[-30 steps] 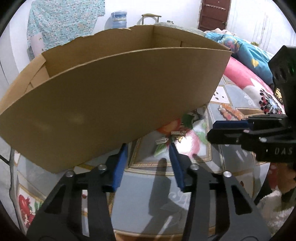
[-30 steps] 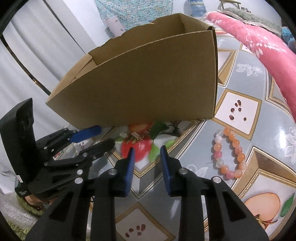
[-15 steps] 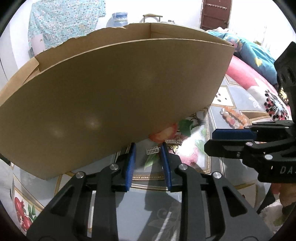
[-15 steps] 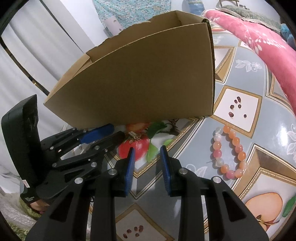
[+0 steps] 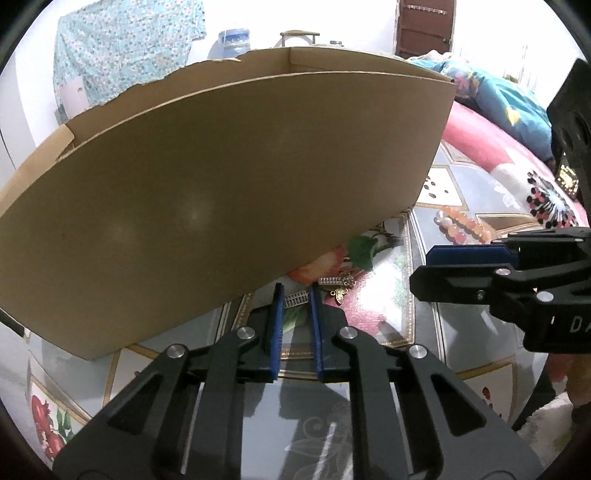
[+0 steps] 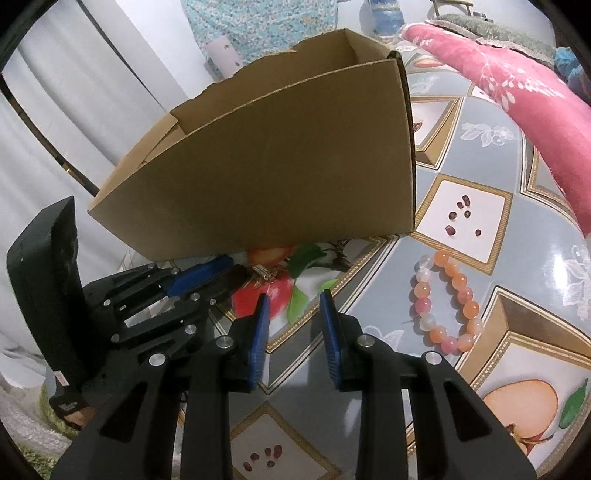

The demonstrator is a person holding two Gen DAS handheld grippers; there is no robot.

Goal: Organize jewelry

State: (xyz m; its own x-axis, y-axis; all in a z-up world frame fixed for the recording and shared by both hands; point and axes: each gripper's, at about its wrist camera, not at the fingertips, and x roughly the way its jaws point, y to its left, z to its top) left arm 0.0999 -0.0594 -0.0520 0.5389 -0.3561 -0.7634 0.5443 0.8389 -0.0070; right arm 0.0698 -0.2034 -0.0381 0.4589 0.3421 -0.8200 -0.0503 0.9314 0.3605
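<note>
Three pieces of jewelry lie loose on the tablecloth (image 6: 476, 177), none visibly boxed, though I cannot see inside the cardboard box (image 5: 221, 192); my left gripper (image 5: 295, 299) has just been closing around the small silver clip (image 5: 295, 297), whether the pads press it I cannot tell; a gold charm (image 5: 341, 290) sits just beside it; the bead bracelet (image 6: 447, 302) lies well apart; my right gripper (image 6: 293, 314) hovers part open, empty; behind, a pink quilt (image 6: 517, 99), white curtains (image 6: 55, 110) and a brown door (image 5: 424, 26).

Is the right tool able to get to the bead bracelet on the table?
Probably yes. The bead bracelet lies in the open on the table, just right of the right tool, whose jaws stand apart and empty; nothing blocks it.
</note>
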